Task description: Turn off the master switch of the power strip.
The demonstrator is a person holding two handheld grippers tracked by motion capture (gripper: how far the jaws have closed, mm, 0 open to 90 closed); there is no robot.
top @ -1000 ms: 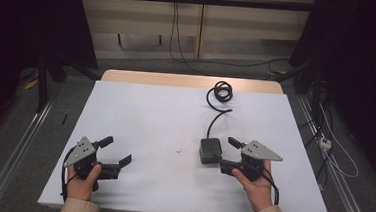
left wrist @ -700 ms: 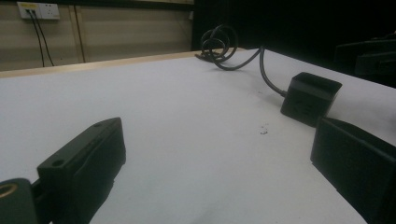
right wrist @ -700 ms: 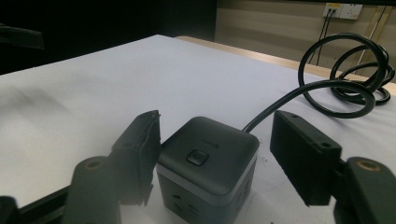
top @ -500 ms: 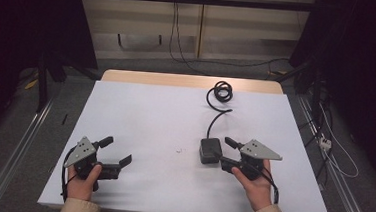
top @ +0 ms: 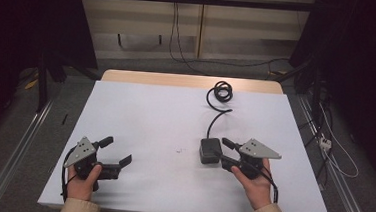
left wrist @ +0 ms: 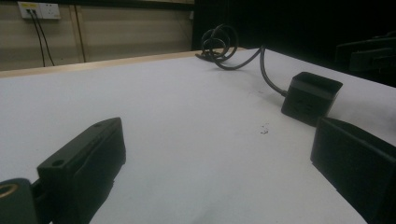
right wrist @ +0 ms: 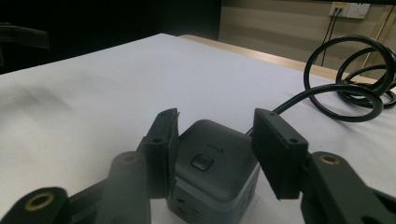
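Note:
A dark grey cube power socket point(top: 209, 150) stands on the white table point(top: 165, 119), right of centre. Its black cable point(top: 220, 91) runs back to a coil near the far edge. My right gripper point(top: 224, 151) is open, its jaws straddling the cube's near end; in the right gripper view the cube point(right wrist: 210, 172) sits between the jaws, the left one close against its side, the right one a little apart. My left gripper point(top: 119, 150) is open at the front left with nothing between its jaws. From the left gripper point(left wrist: 219, 163) the cube point(left wrist: 310, 95) shows farther off to the right.
The cable coil point(right wrist: 359, 79) lies near the wooden far edge point(top: 187, 81) of the table. Wall sockets point(left wrist: 39, 10) and hanging cords are on the wall behind. Dark frames and floor cables point(top: 324, 140) flank the table.
My right gripper has crept left, bringing its jaws up around the cube. The left gripper has barely moved.

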